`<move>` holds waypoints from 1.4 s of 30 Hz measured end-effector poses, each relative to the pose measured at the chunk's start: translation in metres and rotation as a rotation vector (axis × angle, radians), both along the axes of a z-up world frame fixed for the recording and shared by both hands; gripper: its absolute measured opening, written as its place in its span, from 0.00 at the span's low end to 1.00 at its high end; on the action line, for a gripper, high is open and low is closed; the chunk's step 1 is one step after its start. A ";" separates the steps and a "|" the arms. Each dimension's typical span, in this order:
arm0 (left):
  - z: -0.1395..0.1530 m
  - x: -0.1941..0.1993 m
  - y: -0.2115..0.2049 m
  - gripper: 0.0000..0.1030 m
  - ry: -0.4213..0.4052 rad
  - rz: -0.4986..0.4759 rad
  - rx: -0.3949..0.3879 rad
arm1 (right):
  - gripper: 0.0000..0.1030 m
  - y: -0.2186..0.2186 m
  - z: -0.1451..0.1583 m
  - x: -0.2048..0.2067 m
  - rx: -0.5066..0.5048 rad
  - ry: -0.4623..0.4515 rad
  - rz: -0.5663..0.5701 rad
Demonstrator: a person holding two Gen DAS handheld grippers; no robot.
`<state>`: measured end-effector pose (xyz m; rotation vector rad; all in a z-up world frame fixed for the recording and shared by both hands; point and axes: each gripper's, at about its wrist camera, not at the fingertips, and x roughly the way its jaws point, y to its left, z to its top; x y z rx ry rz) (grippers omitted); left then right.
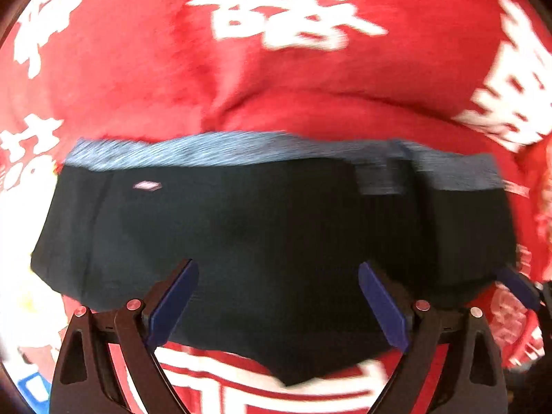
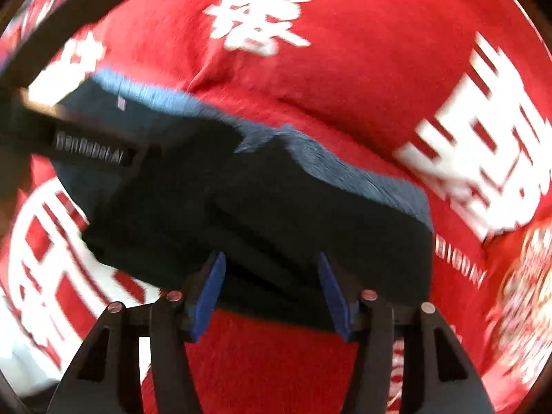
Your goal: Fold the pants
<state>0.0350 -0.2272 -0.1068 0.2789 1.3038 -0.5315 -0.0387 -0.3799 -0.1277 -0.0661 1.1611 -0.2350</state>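
The black pants (image 1: 262,227) lie folded into a compact bundle on the red cloth, with a blue-grey waistband (image 1: 241,150) along the far edge and a small white label (image 1: 147,185). My left gripper (image 1: 277,305) is open, its blue pads (image 1: 381,307) spread over the near edge of the bundle, holding nothing. My right gripper (image 2: 270,293) is open over the near edge of the same pants (image 2: 276,214). The left gripper's black body (image 2: 89,148) shows at the left of the right wrist view. One right fingertip (image 1: 517,284) shows at the bundle's right corner. Both views are blurred.
A red cloth with large white characters (image 1: 276,7) covers the whole surface under the pants and is creased behind them (image 2: 345,69). A white and blue patch (image 1: 31,379) shows at the lower left edge.
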 end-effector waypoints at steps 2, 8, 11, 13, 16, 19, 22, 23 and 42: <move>0.012 -0.007 -0.018 0.92 0.028 -0.064 -0.068 | 0.58 -0.029 0.016 -0.014 0.093 -0.023 -0.098; 0.004 -0.013 -0.073 0.91 0.136 -0.174 -0.132 | 0.58 -0.084 0.018 -0.031 0.208 -0.004 -0.253; -0.013 -0.008 -0.086 0.62 0.195 -0.188 -0.124 | 0.58 -0.095 0.012 -0.039 0.276 0.005 -0.298; -0.025 -0.008 -0.088 0.53 0.248 -0.194 -0.126 | 0.54 -0.103 0.009 -0.042 0.321 -0.003 -0.322; -0.029 -0.012 -0.093 0.28 0.294 -0.211 -0.120 | 0.41 -0.108 0.006 -0.049 0.364 -0.002 -0.340; -0.011 -0.019 -0.087 0.23 0.285 -0.236 -0.148 | 0.32 -0.114 0.006 -0.053 0.411 0.000 -0.355; -0.014 -0.029 -0.082 0.12 0.229 -0.266 -0.071 | 0.32 -0.117 0.010 -0.058 0.424 -0.012 -0.360; -0.025 -0.033 -0.079 0.12 0.250 -0.259 -0.044 | 0.32 -0.118 0.010 -0.059 0.431 -0.011 -0.360; -0.012 -0.045 -0.060 0.79 0.065 -0.036 -0.027 | 0.45 -0.147 -0.039 0.044 0.420 0.059 -0.328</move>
